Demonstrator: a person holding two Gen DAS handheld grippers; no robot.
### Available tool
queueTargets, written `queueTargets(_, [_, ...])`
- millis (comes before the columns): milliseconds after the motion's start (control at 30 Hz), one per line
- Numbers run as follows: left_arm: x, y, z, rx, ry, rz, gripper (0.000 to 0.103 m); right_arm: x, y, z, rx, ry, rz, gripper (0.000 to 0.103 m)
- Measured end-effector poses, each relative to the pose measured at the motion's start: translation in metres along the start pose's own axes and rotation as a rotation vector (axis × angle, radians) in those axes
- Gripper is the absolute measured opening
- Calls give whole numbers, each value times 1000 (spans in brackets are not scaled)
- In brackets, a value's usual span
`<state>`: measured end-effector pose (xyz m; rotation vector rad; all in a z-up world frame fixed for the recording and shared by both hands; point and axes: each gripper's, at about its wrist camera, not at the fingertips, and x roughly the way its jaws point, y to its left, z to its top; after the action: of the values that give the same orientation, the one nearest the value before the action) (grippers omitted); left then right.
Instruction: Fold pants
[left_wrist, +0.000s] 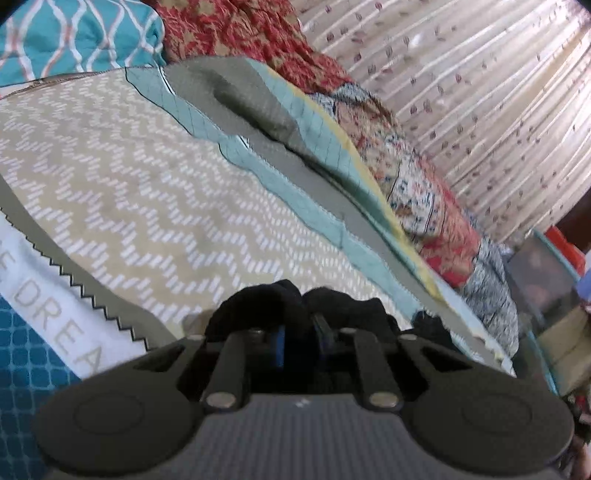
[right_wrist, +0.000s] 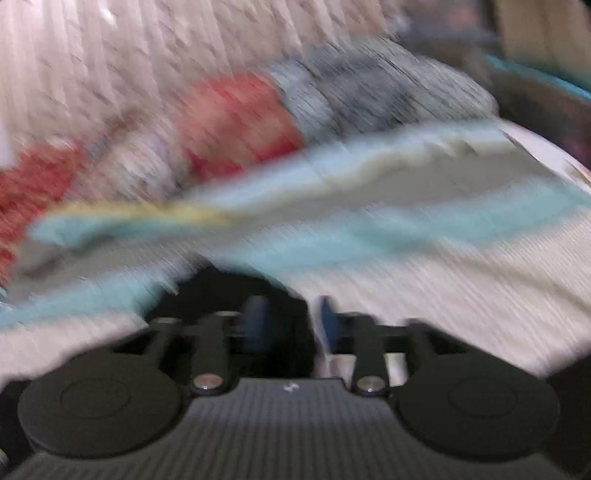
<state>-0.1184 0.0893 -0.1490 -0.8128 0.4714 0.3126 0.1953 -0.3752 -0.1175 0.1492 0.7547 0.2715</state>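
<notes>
We cannot tell the black pants' axis | bunched in our clamped left gripper | right gripper parted, blurred.

A big bed filled most of the room. Its cover was tan with white zigzag marks. Along the far side ran a blue and grey border with a thin yellow edge. A white strip with grey letters lay near the close corner, next to a dark blue patch. A teal pillow with wavy white and orange lines sat at the head of the bed. Red flowery bedding was piled along the far side, with more patterned cloth beside it. Behind hung a pale curtain with stripes and small dark leaves. Daylight glowed through it. The right view was very blurry.
</notes>
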Motion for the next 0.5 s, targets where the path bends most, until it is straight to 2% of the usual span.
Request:
queueTargets(33, [1, 1, 2, -5, 8, 8, 18, 2, -5, -6, 12, 6, -68, 47])
queueTargets(100, [5, 3, 6, -16, 14, 24, 20, -4, -25, -4, 51, -4, -97, 47])
queueTargets(133, [8, 3, 9, -16, 15, 41, 29, 2, -21, 5, 78, -8, -75, 47])
queueTargets(167, [11, 2, 12, -16, 15, 66, 48, 8, -13, 17, 82, -13, -38, 47])
queueTargets(200, [13, 1, 14, -18, 3, 96, 56, 9, -12, 25, 61, -10, 5, 48])
queueTargets(233, [16, 1, 16, -14, -8, 113, 59, 24, 7, 38, 13, -2, 56, 50])
queueTargets(267, [19, 0, 16, -10, -7, 122, 59, 42, 29, 51, -47, 5, 101, 56])
queueTargets(333, [26, 0, 16, -14, 6, 126, 60, 78, 64, 71, -162, 28, 162, 62])
queueTargets(433, [35, -7, 13, 21, 20, 137, 62, 137, 110, 91, -314, 59, 169, 63])
queueTargets(500, [41, -15, 10, 57, 29, 137, 56, 175, 133, 92, -404, 144, 187, 71])
